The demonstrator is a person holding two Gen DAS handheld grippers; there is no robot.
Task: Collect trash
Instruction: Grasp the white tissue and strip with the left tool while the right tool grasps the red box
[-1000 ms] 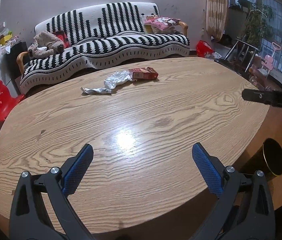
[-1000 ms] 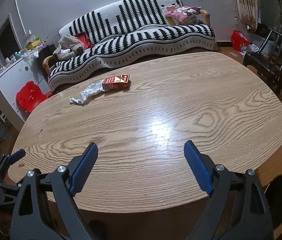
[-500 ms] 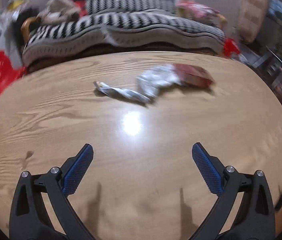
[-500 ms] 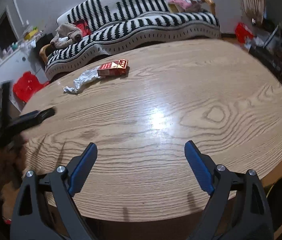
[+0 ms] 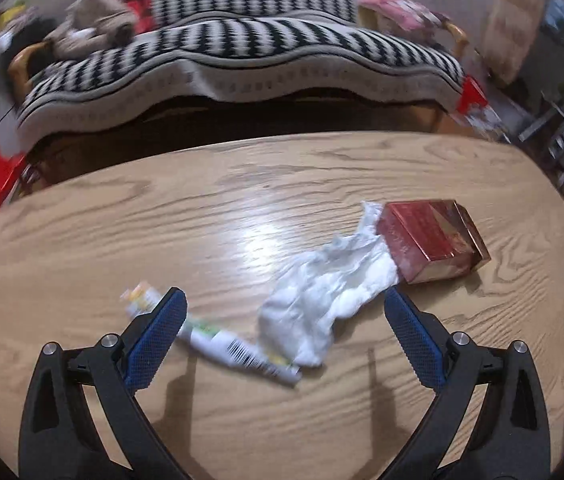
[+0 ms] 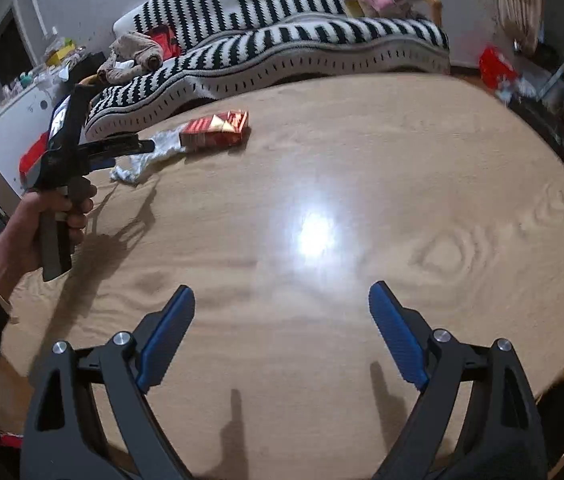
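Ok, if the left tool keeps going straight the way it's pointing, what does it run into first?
Most likely the crumpled white tissue, which lies between the open fingers of the left tool. The printed wrapper sits just beside it, nearer the left finger, so depth is hard to judge. The red box lies farther right.

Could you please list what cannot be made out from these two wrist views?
- Left wrist view: print on the wrapper is motion-blurred, and a finger of the left gripper covers one end.
- Left wrist view: lettering on the red box is unreadable from blur.
- Right wrist view: the tissue is partly hidden behind the left gripper.
- Right wrist view: the dark object below the table is cut off.
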